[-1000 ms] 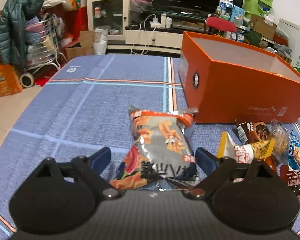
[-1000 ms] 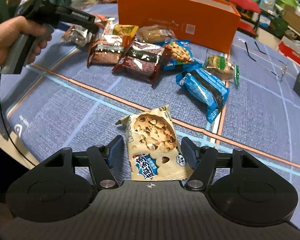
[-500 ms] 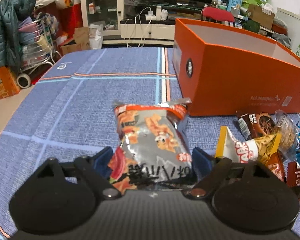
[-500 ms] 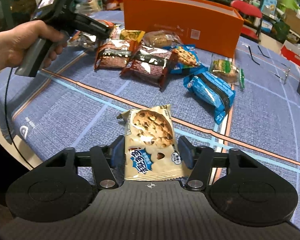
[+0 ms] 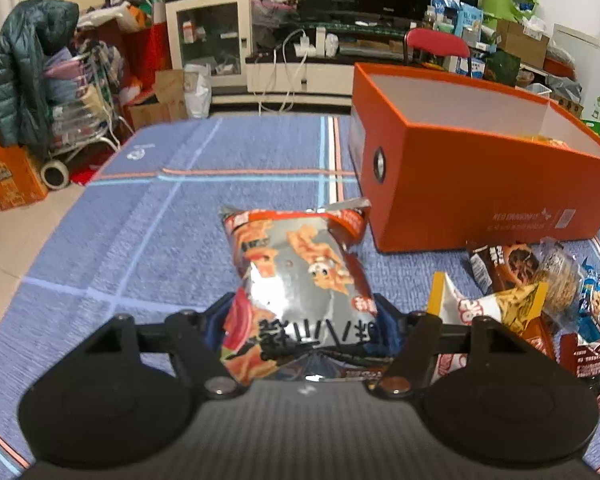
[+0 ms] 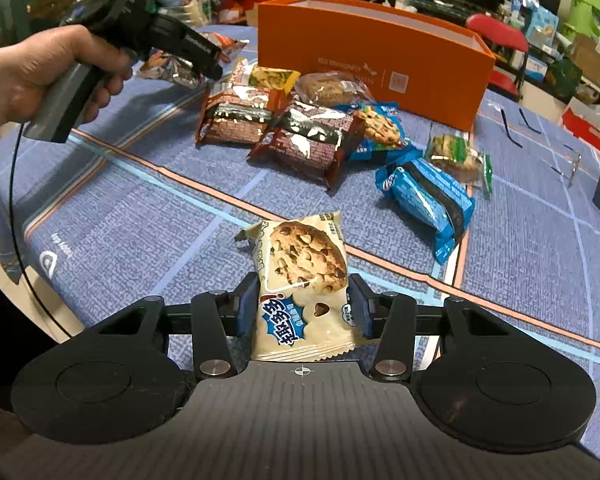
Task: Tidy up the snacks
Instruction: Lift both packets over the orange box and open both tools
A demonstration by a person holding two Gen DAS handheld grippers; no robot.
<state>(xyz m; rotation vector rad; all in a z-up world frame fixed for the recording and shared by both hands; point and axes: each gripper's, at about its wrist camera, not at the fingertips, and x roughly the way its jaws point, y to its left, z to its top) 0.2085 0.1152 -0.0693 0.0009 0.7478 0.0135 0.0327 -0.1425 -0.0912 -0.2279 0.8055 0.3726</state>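
Fingers of the left gripper (image 5: 302,320) and right gripper (image 6: 302,306) have just been closing and now pinch a silver chip bag (image 5: 296,280) and a cookie packet (image 6: 304,280) above the surface (image 6: 540,248), while most snacks lie outside the nearly empty orange box (image 6: 372,52).

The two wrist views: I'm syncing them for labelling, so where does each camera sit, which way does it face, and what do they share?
Left wrist: on the left gripper, looking down along its fingers at a silver-red snack bag between them.
Right wrist: on the right gripper, facing a cookie packet; the person's left hand shows.
Shared: the orange box and blue tablecloth.
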